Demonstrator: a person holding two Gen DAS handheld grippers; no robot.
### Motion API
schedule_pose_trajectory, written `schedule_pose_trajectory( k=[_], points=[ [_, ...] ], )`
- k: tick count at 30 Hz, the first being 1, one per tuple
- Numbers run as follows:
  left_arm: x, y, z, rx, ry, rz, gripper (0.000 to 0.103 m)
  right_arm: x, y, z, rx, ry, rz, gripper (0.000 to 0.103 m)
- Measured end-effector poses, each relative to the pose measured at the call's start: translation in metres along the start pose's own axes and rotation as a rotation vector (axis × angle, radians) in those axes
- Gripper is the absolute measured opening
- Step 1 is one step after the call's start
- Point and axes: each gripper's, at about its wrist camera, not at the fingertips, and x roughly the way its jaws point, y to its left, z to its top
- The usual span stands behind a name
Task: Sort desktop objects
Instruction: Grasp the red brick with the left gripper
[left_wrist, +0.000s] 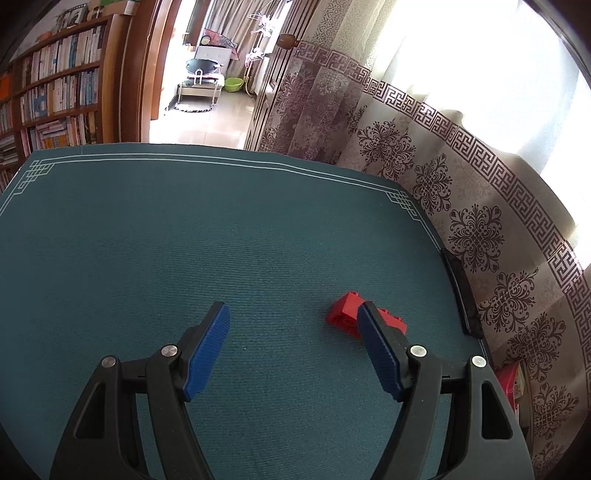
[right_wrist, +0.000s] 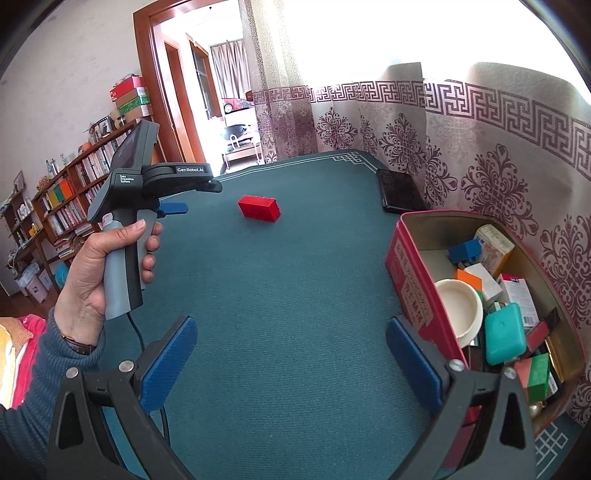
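Nearest, the right gripper (right_wrist: 291, 347) has its fingers spread over the green table mat (right_wrist: 295, 295) beside the red tin (right_wrist: 410, 280) of small things, while farther the left gripper (left_wrist: 293, 328), fingers also spread and empty, hangs close before the red brick (right_wrist: 258, 208) lying alone on the mat.

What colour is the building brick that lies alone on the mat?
Red; the right wrist view shows it best.

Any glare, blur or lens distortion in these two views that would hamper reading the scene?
Left wrist view: window blown out white, green table mat edges bowed by fisheye, red plastic brick sharp. Right wrist view: same overexposed window, red tin box contents evenly lit, no motion blur.
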Motion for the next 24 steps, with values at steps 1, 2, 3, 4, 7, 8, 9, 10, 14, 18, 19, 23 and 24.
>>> schedule_pose_trajectory(
  k=[1,2,3,4,7,8,9,10,14,18,19,23,24],
  points=[
    [0.003,0.001,-0.001,-0.008,0.007,-0.011,0.074,0.003,0.0,0.0,0.0,0.004,0.008,0.102],
    [0.006,0.0,-0.002,-0.014,0.015,-0.016,0.074,0.006,0.0,0.0,0.001,0.009,0.017,0.102],
    [0.008,-0.001,-0.004,-0.023,0.022,-0.021,0.074,0.009,-0.001,-0.001,0.003,0.013,0.024,0.102],
    [0.011,-0.002,-0.005,-0.032,0.027,-0.031,0.074,0.012,-0.002,-0.001,0.005,0.018,0.03,0.102],
    [0.019,-0.01,-0.008,-0.068,0.04,-0.072,0.074,0.019,-0.006,-0.004,0.009,0.031,0.038,0.102],
    [0.021,-0.013,-0.009,-0.077,0.045,-0.077,0.074,0.021,-0.008,-0.006,0.013,0.037,0.041,0.102],
    [0.025,-0.018,-0.009,-0.082,0.05,-0.077,0.074,0.023,-0.01,-0.007,0.02,0.042,0.047,0.102],
    [0.029,-0.022,-0.01,-0.083,0.055,-0.072,0.074,0.025,-0.013,-0.008,0.028,0.047,0.051,0.102],
    [0.048,-0.043,-0.014,-0.074,0.086,-0.045,0.074,0.031,-0.022,-0.01,0.056,0.057,0.063,0.102],
    [0.056,-0.056,-0.017,-0.073,0.071,-0.016,0.08,0.032,-0.019,-0.012,0.02,0.049,0.056,0.102],
    [0.057,-0.058,-0.017,-0.066,0.062,-0.006,0.081,0.032,-0.019,-0.013,0.013,0.047,0.054,0.102],
    [0.063,-0.058,-0.012,-0.077,0.061,0.01,0.083,0.034,-0.018,-0.017,0.001,0.049,0.065,0.102],
    [0.064,-0.056,-0.011,-0.088,0.067,0.011,0.084,0.034,-0.018,-0.017,0.0,0.051,0.068,0.102]
  ],
)
